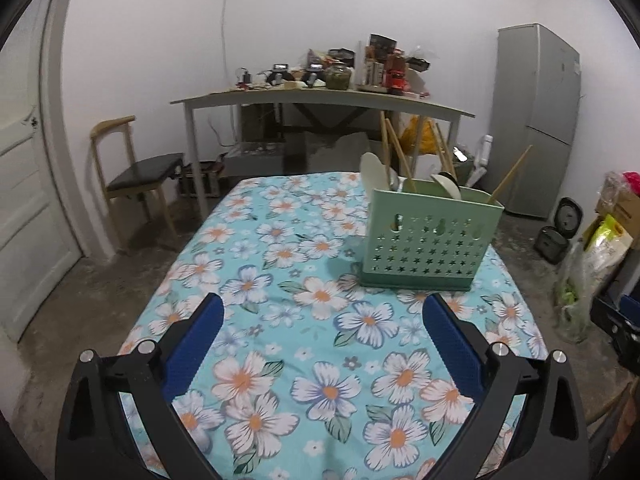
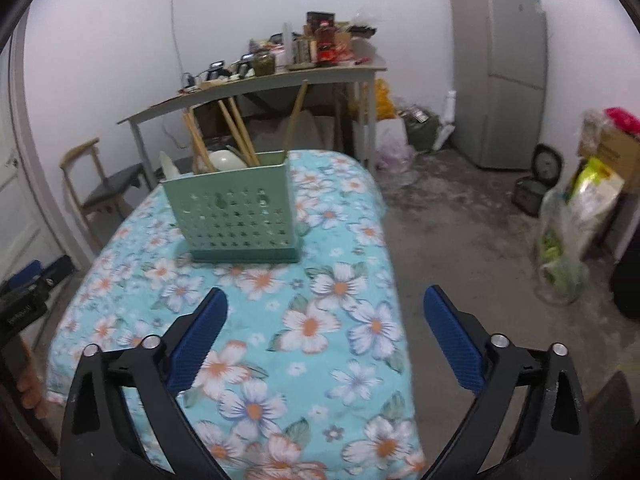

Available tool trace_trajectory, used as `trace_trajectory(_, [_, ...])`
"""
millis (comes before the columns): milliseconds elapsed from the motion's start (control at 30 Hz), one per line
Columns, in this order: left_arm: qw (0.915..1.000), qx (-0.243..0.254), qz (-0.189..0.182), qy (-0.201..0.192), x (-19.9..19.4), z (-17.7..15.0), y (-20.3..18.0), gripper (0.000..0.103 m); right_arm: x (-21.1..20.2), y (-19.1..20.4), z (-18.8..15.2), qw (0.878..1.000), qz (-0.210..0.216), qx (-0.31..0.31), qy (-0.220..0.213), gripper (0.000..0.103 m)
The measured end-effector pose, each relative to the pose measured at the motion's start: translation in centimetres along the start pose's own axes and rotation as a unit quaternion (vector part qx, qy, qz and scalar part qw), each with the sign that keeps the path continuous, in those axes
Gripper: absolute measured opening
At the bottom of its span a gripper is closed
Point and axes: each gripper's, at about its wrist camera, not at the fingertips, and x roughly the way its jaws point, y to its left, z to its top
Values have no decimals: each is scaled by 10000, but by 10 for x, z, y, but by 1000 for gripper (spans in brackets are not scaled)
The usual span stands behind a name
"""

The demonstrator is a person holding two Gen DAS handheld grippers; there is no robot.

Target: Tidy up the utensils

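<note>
A green perforated utensil holder (image 1: pixel 430 240) stands on the floral tablecloth (image 1: pixel 280 320), right of centre in the left wrist view. Wooden chopsticks (image 1: pixel 394 148) and pale spoons (image 1: pixel 374 172) stick up out of it. My left gripper (image 1: pixel 322 304) hovers over the cloth well short of the holder, open, with nothing between its blue pads. In the right wrist view the same holder (image 2: pixel 236 220) stands at the upper left, with chopsticks (image 2: pixel 240 132) leaning in it. My right gripper (image 2: pixel 326 296) is open and empty, over the table's right part.
A cluttered side table (image 1: pixel 320 100) stands against the far wall, with a wooden chair (image 1: pixel 136 168) to its left and a grey fridge (image 1: pixel 536 120) to its right. Bags and boxes (image 2: pixel 580 208) line the right wall. The table's right edge (image 2: pixel 400 280) drops to concrete floor.
</note>
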Motion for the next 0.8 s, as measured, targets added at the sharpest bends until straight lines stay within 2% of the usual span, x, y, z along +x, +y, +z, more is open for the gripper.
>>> trace_trajectory(67, [9996,75,253,-75,-4,-2,-2,98,-5,0,-6,9996,-259,-36,-93,95])
trace_trajectory(167, [9985,284,441,-136,-9,-5,-6,98,-8,0,-12,9993,-345,-97,-50,95])
trace_trajectory(233, [9981,342,494,-118,-11,-6,-8,98,-11,-1,-17,9993,-359,-100,-4,95])
trace_trajectory(433, [9976,228,603,255,-9,-9,-6,98,-17,-2,-24,9992,-384,-63,-4,95])
trace_trajectory(600, [9958,329,839,130,-15,-12,-9,98,-17,-5,-26,9993,-383,37,39,95])
trace_trajectory(800, [9963,200,836,48,-22,-11,-8,98,-18,-7,-27,9993,-372,70,79,95])
